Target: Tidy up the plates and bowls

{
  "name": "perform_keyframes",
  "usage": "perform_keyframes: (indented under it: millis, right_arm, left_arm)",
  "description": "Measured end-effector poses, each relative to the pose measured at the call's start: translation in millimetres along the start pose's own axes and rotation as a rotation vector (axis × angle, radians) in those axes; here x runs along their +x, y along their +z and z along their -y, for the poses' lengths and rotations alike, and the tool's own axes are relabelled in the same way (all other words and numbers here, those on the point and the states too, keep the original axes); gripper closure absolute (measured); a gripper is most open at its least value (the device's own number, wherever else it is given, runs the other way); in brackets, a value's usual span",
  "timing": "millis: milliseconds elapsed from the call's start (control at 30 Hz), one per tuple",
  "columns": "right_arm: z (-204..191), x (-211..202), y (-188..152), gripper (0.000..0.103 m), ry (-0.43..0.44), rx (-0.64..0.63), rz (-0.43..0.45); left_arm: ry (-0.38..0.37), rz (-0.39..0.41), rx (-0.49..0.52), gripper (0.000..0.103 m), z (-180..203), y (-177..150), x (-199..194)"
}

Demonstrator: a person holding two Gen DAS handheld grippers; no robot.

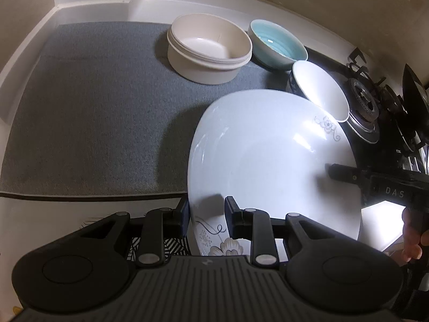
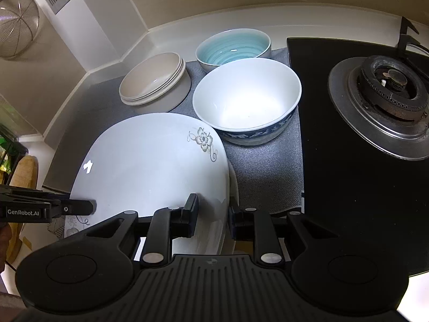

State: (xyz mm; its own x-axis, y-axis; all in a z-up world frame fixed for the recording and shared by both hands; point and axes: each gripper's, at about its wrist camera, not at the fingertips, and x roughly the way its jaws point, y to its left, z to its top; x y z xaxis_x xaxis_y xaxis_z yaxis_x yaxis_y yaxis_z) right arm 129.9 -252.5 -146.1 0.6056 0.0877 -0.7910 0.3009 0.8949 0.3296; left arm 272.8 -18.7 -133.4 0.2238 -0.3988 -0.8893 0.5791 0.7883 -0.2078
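Note:
A large white plate [image 1: 268,161] [image 2: 150,166] with a grey flower on its rim hangs over the near edge of the grey mat [image 1: 93,107] [image 2: 268,166]. My left gripper [image 1: 207,216] is shut on its near-left rim. My right gripper [image 2: 213,212] is shut on its right rim. The rim of a second flowered plate [image 1: 228,245] [image 2: 71,228] shows just under it. Behind stand stacked beige bowls [image 1: 209,48] [image 2: 155,80], a teal bowl [image 1: 277,44] [image 2: 233,47], and a white bowl with a blue band [image 1: 319,91] [image 2: 246,102] close to the plate's far edge.
A black gas hob with a burner [image 2: 386,102] [image 1: 364,104] borders the mat on the right. The white upstand [image 1: 80,8] and the wall close off the back and left. The left part of the mat is bare. A wire strainer [image 2: 18,24] hangs at far left.

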Motion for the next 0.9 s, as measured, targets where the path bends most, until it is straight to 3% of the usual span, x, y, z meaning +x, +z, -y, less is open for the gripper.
perform_keyframes:
  millis: [100,167,233,333,433,600,667,900]
  right_arm:
    - [-4,-2,2,0.075,-0.012,-0.016,-0.015]
    - [-7,-3,5,0.066,-0.019,-0.024,-0.029]
    - [-10,-10,6,0.041,-0.053,-0.051,-0.008]
    - [-17,-19,8,0.034,-0.077,-0.133,0.024]
    - [-12,-19,9,0.032,-0.081,-0.119,0.025]
    - [9,-13,4,0.032,-0.025,0.021,-0.029]
    - [13,-11,0,0.032,-0.001,0.068,-0.05]
    - [11,-1,-9,0.031,0.011,0.11,-0.079]
  left_arm:
    - [0.007,0.031,0.015,0.068,1,2,-5]
    - [0.012,0.049,0.021,0.055,1,4,-9]
    - [0.025,0.078,0.02,0.039,0,7,-14]
    - [0.045,0.115,0.009,0.028,-2,12,-16]
    - [0.053,0.112,-0.012,0.018,-4,14,-14]
    - [0.034,0.063,-0.012,0.017,-5,10,-3]
    - [0.019,0.035,-0.022,0.007,-5,7,3]
    - [-0.026,-0.014,-0.065,0.006,-8,4,18]
